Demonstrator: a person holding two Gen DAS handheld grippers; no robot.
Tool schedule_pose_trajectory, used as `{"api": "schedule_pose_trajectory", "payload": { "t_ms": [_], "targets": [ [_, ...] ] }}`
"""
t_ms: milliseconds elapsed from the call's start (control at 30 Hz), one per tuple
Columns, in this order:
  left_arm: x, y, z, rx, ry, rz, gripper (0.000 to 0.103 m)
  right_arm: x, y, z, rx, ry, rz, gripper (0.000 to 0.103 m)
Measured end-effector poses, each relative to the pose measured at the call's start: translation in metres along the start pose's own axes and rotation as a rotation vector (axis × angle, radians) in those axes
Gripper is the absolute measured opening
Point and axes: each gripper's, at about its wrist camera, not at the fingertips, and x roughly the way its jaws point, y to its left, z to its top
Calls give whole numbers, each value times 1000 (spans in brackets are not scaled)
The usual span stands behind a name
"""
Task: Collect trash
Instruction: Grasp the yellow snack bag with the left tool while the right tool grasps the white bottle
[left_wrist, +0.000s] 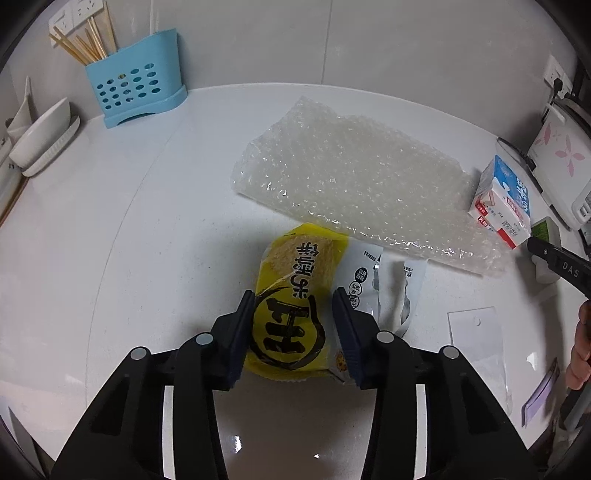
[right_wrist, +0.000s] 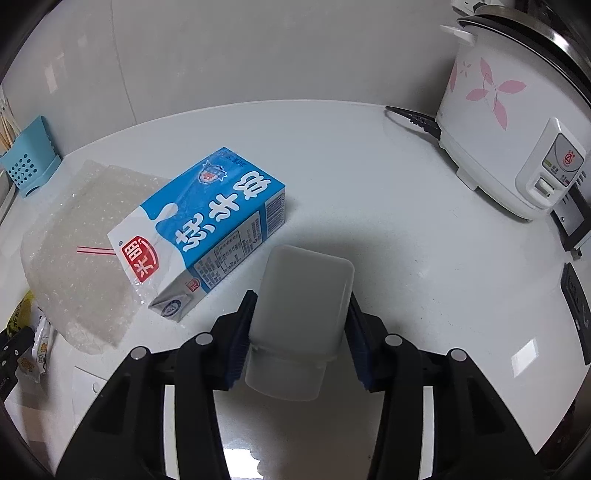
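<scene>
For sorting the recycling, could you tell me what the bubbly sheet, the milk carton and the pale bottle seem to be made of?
Bubbly sheet: clear plastic bubble wrap, glossy blisters. Milk carton: printed coated paperboard, folded seams. Pale bottle: probably translucent matte plastic, frosted look.

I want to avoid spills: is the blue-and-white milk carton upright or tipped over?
Tipped over: the blue-and-white milk carton lies on its side, its broad printed face upward.
</scene>
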Motion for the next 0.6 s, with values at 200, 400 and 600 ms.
{"api": "schedule_pose_trajectory", "payload": {
  "t_ms": [200, 400, 600],
  "targets": [
    [-12, -6, -3, 13, -26, -11, 19, -9, -4, -3, 7, -9, 6, 44],
    [-26, -8, -7, 19, -54, -22, 13, -21, -6, -8, 8, -21, 8, 44],
    [-42, -9, -15, 20, -80, -32, 12, -36, -9, -12, 7, -43, 13, 44]
  ]
}}
